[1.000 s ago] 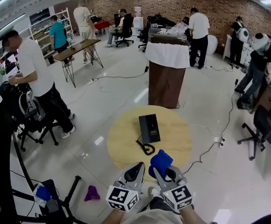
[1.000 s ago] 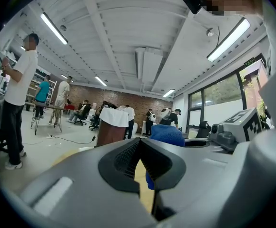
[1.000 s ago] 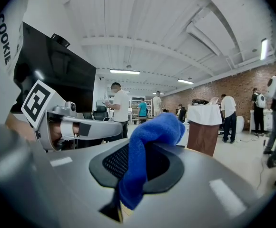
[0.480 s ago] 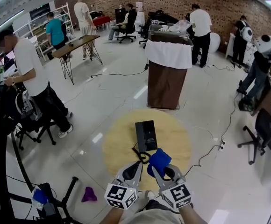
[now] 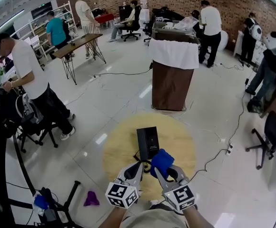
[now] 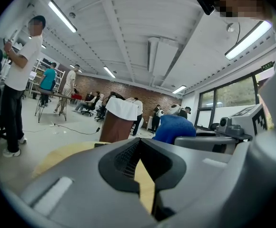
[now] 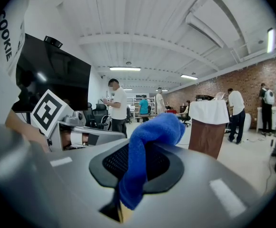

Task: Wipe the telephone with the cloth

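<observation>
A black telephone (image 5: 148, 142) lies flat on the round yellow table (image 5: 121, 148), its coiled cord (image 5: 144, 166) curling at the near end. Both grippers hover over the table's near edge, side by side, pointing at the phone. My left gripper (image 5: 138, 167) is shut with nothing in it; in the left gripper view its jaws (image 6: 140, 151) meet with only tabletop showing past them. My right gripper (image 5: 158, 171) is shut on a blue cloth (image 5: 162, 160), which bunches over the jaw tips and reaches almost to the phone's near end. In the right gripper view the cloth (image 7: 147, 141) drapes from the closed jaws.
A brown pedestal draped in white (image 5: 173, 75) stands just beyond the table. A cable (image 5: 216, 151) runs across the floor at right, near an office chair (image 5: 271, 129). A purple rag (image 5: 91, 198) and a tripod lie at lower left. Several people stand about the room.
Both grippers have moved forward over the table towards the telephone, the right one carrying the cloth. The blue cloth now sits just short of the phone's near end.
</observation>
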Demonstrator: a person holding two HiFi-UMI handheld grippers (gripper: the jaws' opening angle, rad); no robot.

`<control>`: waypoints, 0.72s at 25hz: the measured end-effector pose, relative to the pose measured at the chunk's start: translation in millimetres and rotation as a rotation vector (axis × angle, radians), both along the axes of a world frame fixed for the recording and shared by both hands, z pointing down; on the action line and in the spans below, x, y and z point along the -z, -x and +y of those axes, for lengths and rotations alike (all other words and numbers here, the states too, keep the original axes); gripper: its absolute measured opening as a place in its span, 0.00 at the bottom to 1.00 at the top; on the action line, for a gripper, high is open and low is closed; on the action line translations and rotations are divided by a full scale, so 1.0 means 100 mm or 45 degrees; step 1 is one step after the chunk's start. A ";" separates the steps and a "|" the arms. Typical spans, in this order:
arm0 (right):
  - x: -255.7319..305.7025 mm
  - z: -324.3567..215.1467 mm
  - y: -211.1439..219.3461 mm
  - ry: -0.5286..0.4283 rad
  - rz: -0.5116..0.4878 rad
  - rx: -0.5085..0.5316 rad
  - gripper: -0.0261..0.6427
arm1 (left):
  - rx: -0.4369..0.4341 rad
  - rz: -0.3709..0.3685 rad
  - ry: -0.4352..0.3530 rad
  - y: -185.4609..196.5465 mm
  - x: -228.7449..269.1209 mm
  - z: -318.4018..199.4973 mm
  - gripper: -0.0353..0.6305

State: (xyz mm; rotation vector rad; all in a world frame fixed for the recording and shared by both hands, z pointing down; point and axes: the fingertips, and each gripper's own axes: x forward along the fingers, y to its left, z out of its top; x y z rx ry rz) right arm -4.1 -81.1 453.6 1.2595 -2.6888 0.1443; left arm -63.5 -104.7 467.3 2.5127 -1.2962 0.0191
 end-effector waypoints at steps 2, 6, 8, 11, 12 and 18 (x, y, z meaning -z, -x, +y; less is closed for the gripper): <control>-0.02 -0.08 -0.02 0.013 0.004 0.005 0.13 | 0.004 0.013 0.027 -0.01 -0.07 -0.10 0.05; -0.10 -0.21 -0.04 0.012 0.004 0.024 0.13 | 0.012 0.030 0.075 -0.02 -0.21 -0.25 0.05; -0.15 -0.28 -0.03 0.017 0.000 0.033 0.13 | 0.012 0.024 0.087 -0.02 -0.26 -0.30 0.05; -0.22 -0.34 -0.02 0.040 0.003 0.042 0.13 | 0.014 0.013 0.098 -0.02 -0.32 -0.37 0.05; -0.23 -0.36 -0.02 0.042 0.005 0.046 0.13 | 0.016 0.011 0.102 -0.01 -0.34 -0.39 0.05; -0.31 -0.47 -0.05 0.065 0.015 0.059 0.13 | 0.028 0.019 0.149 0.02 -0.53 -0.58 0.06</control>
